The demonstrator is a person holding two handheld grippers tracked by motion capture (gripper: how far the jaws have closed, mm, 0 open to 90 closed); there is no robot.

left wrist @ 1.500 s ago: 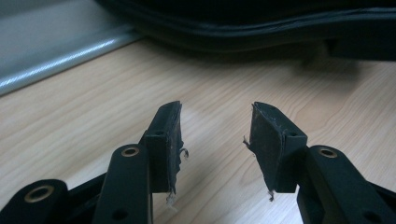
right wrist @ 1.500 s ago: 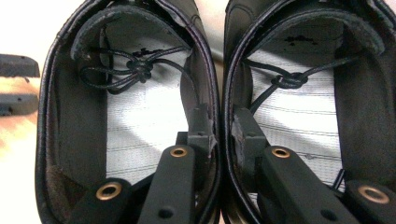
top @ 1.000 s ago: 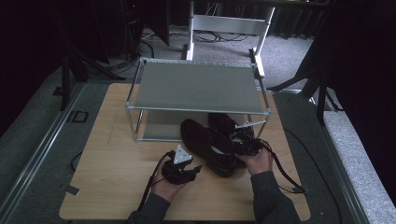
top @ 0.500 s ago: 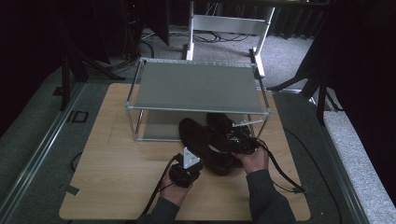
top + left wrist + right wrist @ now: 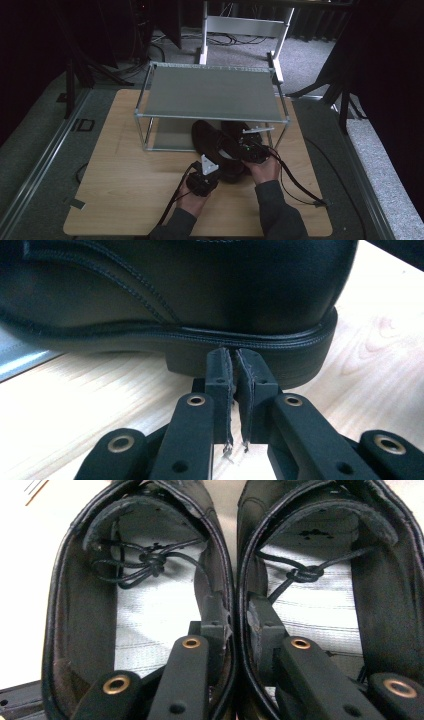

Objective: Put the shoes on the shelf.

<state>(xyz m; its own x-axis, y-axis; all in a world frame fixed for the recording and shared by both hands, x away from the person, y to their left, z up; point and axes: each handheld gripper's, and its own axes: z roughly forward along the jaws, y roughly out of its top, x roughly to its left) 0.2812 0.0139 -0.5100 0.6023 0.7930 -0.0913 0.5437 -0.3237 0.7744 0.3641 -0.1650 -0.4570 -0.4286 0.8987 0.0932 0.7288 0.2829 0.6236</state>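
Two black leather lace-up shoes (image 5: pixel 216 144) lie side by side on the wooden table (image 5: pixel 120 190), toes under the metal rack (image 5: pixel 210 95). My right gripper (image 5: pixel 235 615) has one finger inside each shoe and is shut on the two touching inner walls, left shoe (image 5: pixel 150 600) and right shoe (image 5: pixel 320 610); it sits at the shoe openings (image 5: pixel 245 150). My left gripper (image 5: pixel 235 365) is shut with nothing between its pads, tips against the heel block of a shoe (image 5: pixel 200 290). It sits just in front of the nearer shoe's heel (image 5: pixel 212 172).
The rack is a two-level wire-frame shelf with a grey top and a grey lower tray (image 5: pixel 170 137). A white stand (image 5: pixel 240 25) and cables lie on the floor behind. Cables trail from both grippers toward the table's front edge.
The pair of shoes has slid away from me, farther under the rack, with the right gripper on it. The left gripper moved right and forward up to the heel.
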